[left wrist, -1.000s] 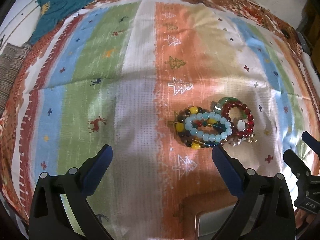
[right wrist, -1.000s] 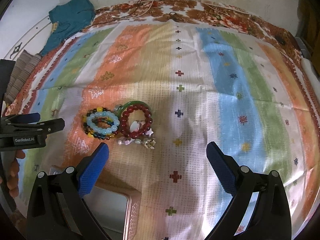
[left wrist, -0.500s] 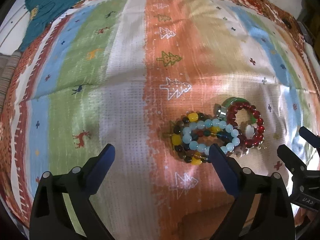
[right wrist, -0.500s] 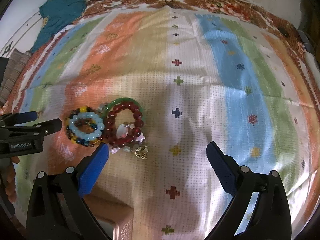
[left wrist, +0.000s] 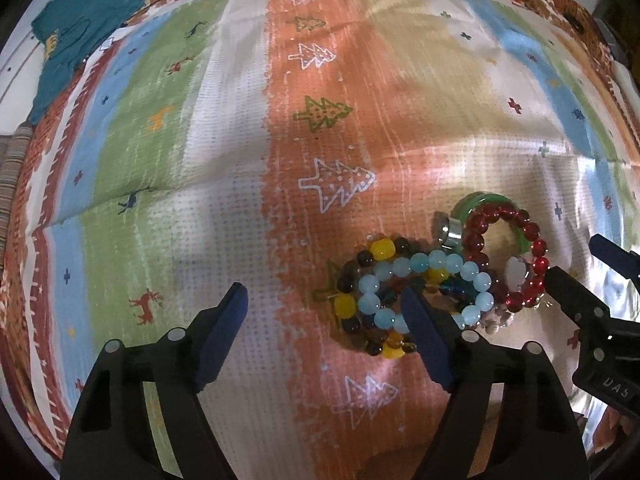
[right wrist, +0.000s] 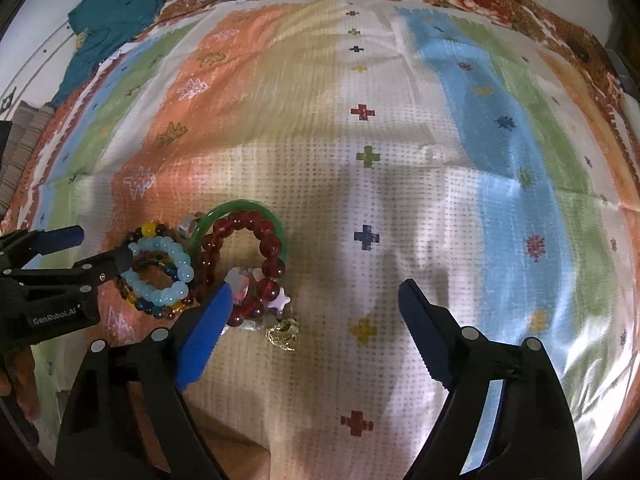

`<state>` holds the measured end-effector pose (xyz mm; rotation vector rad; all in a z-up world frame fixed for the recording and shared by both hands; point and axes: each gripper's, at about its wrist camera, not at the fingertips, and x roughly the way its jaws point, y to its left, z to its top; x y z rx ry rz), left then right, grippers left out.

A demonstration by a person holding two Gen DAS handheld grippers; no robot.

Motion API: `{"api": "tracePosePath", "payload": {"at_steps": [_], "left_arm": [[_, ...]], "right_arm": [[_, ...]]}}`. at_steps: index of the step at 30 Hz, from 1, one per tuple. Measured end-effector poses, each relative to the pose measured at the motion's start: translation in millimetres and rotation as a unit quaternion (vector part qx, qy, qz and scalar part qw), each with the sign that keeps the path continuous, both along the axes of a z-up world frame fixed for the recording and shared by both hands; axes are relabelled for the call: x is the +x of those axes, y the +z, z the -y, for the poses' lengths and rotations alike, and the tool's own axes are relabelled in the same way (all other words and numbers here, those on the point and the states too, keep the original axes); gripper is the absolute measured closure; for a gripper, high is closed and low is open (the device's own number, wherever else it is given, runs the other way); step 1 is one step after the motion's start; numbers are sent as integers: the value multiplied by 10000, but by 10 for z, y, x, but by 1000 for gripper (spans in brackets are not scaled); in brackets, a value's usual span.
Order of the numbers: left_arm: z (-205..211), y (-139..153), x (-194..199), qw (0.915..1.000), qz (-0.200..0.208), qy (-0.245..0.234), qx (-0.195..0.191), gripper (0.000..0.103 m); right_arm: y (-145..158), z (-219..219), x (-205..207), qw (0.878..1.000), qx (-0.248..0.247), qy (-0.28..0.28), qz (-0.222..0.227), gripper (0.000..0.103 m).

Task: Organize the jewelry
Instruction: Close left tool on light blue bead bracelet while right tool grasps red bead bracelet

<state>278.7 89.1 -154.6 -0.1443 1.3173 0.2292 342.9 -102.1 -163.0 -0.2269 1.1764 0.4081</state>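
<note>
Both tongs have closed in on the jewelry since a second ago: the bracelets now sit much nearer and larger in each wrist view, and the box corner that showed at the bottom edge has slid out of sight. Left tongs stand apart, holding nothing, their right finger lying over the near edge of the pale blue bead bracelet, which rests on top of a multicolour bead bracelet with yellow and dark beads. Just beside these, touching, lies the red bead bracelet over a green bangle, with a silver ring at the bangle's left side. Right tongs are likewise apart and empty; their left fingertip sits over the lower edge of the red bead bracelet, close to a white star-bead strand and a small gold charm. All the pieces lie clustered on the orange and white stripes of the patterned cloth covering the counter. A teal garment lies at the far left edge, well apart from the jewelry.
</note>
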Motion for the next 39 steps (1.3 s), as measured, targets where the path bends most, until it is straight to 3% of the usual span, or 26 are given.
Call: {"api": "tracePosePath", "payload": {"at_steps": [5,7,9,13,15,20,26,39], "left_arm": [[41,-68,36,9997,-84,-157,142,35],[102,-64,33,9987,-49,-305,396,37],[162,-55,22,9975,-43,-412,573,48],[184,-43,9,9983,-50,-406,408,64],[191,-28,5,9987,-37,-386,332,75],[193,-50,-2,9986,-58,-463,244,79],[125,-47,4,9990,-41,-435,135,92],[-1,119,-15,9995,122,-293,3,93]], "right_arm": [[-59,-43,38,9999,7,75,-87,35],[-92,-44,65,9995,164,67,-259,46],[-110,-65,65,9994,164,109,-274,54],[-115,-105,36,9988,237,237,-351,79],[-102,-131,18,9989,187,297,-315,85],[-110,-161,-10,9988,95,409,-266,88],[-47,-160,-16,9989,65,437,-146,89],[85,-155,-69,9986,92,512,11,89]]}}
